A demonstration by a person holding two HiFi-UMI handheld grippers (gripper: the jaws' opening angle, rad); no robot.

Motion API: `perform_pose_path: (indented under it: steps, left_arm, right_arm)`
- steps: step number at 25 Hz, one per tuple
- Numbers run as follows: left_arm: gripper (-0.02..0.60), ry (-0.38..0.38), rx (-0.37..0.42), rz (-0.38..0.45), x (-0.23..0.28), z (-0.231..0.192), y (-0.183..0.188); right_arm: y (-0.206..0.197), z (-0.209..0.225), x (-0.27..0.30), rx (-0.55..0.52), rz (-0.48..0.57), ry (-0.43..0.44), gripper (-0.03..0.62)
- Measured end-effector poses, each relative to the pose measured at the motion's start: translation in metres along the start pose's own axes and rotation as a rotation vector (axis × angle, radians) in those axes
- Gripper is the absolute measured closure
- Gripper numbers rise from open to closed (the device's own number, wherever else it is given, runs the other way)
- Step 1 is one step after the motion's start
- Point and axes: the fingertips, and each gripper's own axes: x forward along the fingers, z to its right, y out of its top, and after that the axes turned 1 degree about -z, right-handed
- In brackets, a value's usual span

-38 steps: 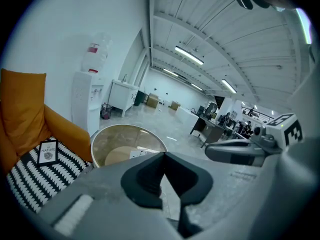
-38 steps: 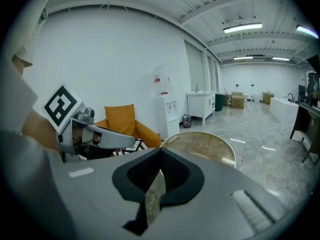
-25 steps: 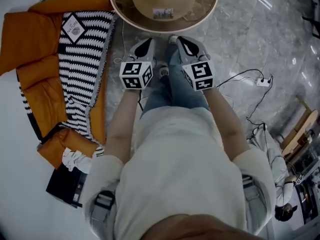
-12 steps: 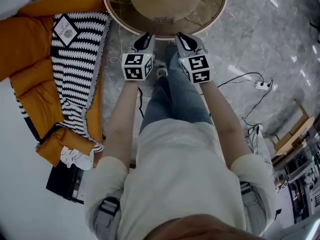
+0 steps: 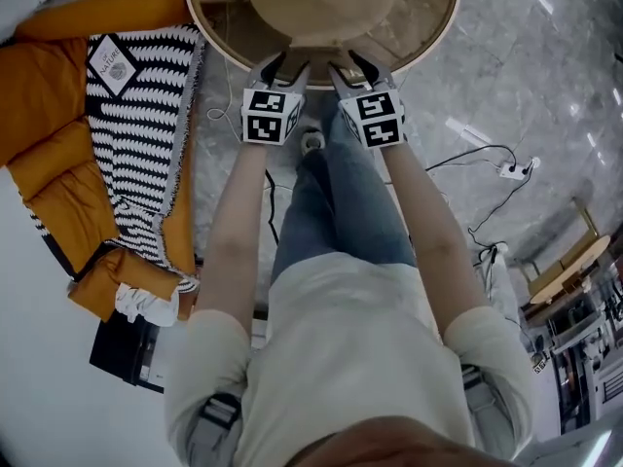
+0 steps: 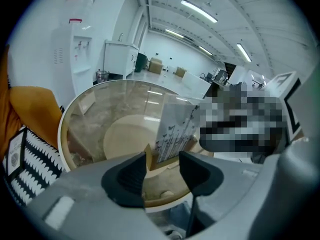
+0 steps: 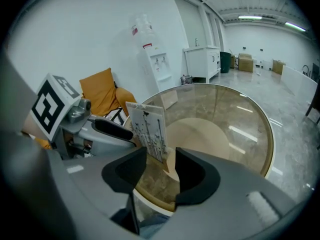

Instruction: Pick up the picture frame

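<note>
The picture frame (image 6: 176,128) is a small wooden frame holding a white print of black reeds and birds. It stands upright near the front edge of the round glass table (image 5: 443,42). In the left gripper view its lower corner shows in the gap of my left gripper (image 6: 162,166), whose jaws are opening and touch nothing. In the right gripper view the picture frame (image 7: 150,129) stands just beyond my right gripper (image 7: 161,170), which is also opening, with nothing pressed between its pads. From above, the left gripper (image 5: 282,67) and right gripper (image 5: 348,64) sit side by side at the table rim, and the frame is hard to make out.
An orange padded jacket (image 5: 54,154) with black-and-white patterned cloth (image 5: 146,134) lies on the floor to the left. A cable and power strip (image 5: 512,169) lie on the marble floor at right. A water dispenser (image 7: 156,64) stands by the wall. The person's legs are below the table edge.
Both grippers have moved down and forward to the near rim of the glass table. Their jaws, shut a second ago, now stand apart.
</note>
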Motion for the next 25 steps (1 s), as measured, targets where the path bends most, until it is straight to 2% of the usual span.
perform_pose_path:
  steps: [4, 11, 20, 25]
  left_arm:
    - [0.383, -0.007, 0.012, -0.029, 0.020, -0.005, -0.005]
    - [0.383, -0.013, 0.039, -0.051, 0.039, -0.010, -0.008]
    - [0.385, 0.010, 0.035, -0.045, 0.041, -0.011, -0.009]
    - [0.390, 0.025, 0.032, -0.012, 0.027, -0.008, -0.005]
  right_arm:
    - [-0.010, 0.010, 0.024, -0.002, -0.034, 0.008, 0.390]
    - [-0.018, 0.015, 0.049, 0.001, -0.049, 0.029, 0.388]
    - [-0.022, 0.013, 0.052, 0.005, -0.054, 0.026, 0.405]
    - [-0.015, 0.005, 0.041, 0.006, -0.028, 0.014, 0.408]
